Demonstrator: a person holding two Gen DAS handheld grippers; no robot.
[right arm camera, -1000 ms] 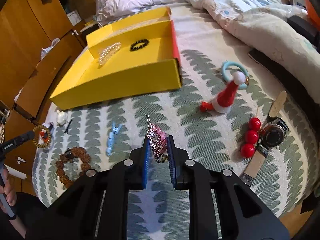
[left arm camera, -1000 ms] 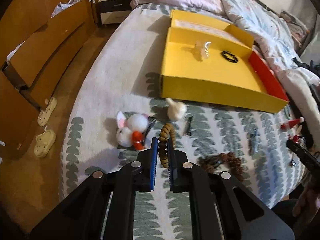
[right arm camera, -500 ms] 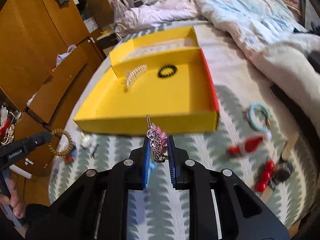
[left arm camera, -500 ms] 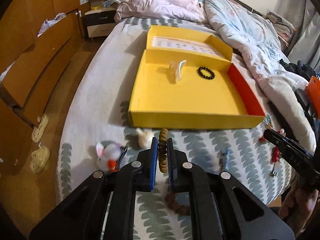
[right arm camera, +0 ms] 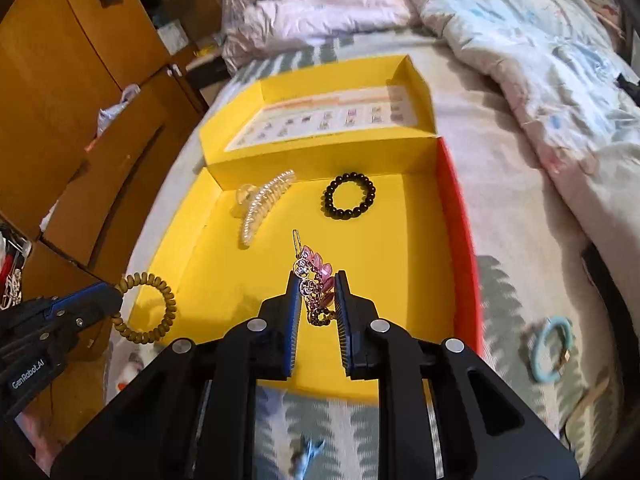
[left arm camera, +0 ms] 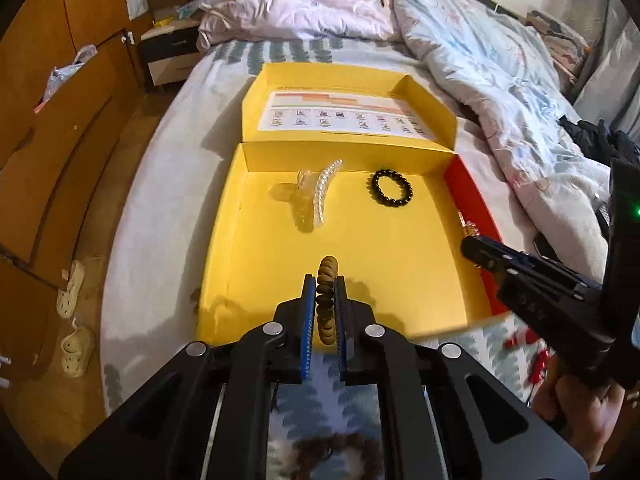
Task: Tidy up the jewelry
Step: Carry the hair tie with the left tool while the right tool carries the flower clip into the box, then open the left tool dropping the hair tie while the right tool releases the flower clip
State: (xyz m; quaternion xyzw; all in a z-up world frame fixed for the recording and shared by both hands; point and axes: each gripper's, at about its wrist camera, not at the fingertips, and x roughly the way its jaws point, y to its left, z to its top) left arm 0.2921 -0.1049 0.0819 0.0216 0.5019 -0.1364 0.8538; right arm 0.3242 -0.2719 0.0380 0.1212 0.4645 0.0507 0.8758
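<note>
An open yellow box [left arm camera: 256, 240] [right arm camera: 192, 240] lies on the bed, its lid folded back. Inside rest a clear pearl hair claw [left arm camera: 316, 196] [right arm camera: 262, 204] and a black bead bracelet [left arm camera: 391, 189] [right arm camera: 350, 196]. My left gripper [left arm camera: 324, 282] is shut on a brown spiral hair tie [left arm camera: 326, 300] [right arm camera: 146, 308] and hangs over the box's near edge. My right gripper [right arm camera: 316, 278] is shut on a pink jewelled hair clip [right arm camera: 314, 276], held above the box floor. The right gripper's tip [left arm camera: 476, 246] shows over the box's right wall.
A crumpled duvet [left arm camera: 500, 80] covers the bed's far right. Wooden wardrobe doors [left arm camera: 52, 120] and slippers [left arm camera: 76, 344] on the floor are at the left. A teal ring [right arm camera: 550, 350] lies on the patterned bedspread [right arm camera: 520, 280] right of the box. A blue clip [right arm camera: 306, 454] lies near the front.
Both grippers have moved forward and risen from the loose items on the bedspread to above the yellow box, each still holding its piece.
</note>
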